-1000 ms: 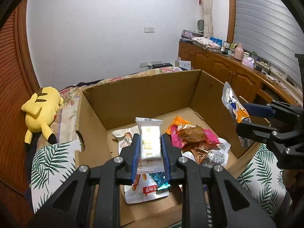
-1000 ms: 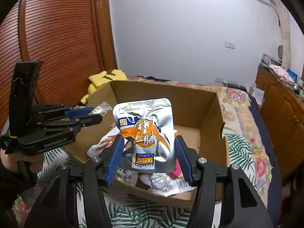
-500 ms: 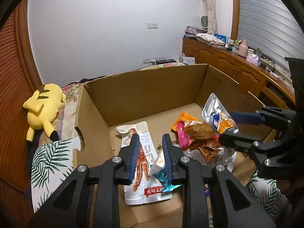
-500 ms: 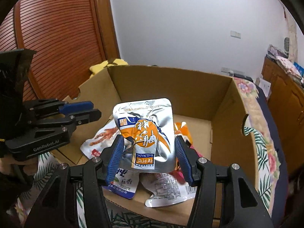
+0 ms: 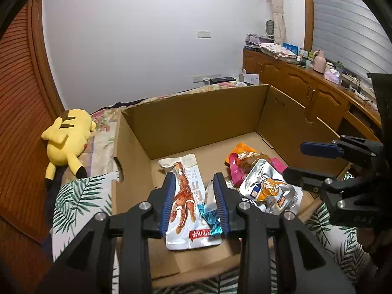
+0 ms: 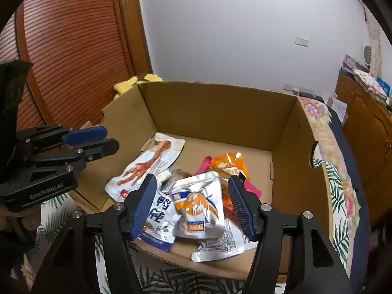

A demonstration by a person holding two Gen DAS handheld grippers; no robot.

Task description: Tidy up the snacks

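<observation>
With both the left gripper (image 5: 194,202) and right gripper (image 6: 192,207) released and empty above the cardboard box (image 6: 220,112), the snacks (image 6: 198,203) at lower centre appear deposited, so withdrawal should go straight upward.

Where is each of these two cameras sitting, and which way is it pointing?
Left wrist view: rides on the left claw, looking forward and down into the cardboard box; its own two open fingers show, with the right claw at the right edge.
Right wrist view: rides on the right claw, also aimed into the box; its open fingers show, with the left claw at the left edge.
Shared: the box, the chicken-foot packet, the silver pouch and the yellow plush toy.
</observation>
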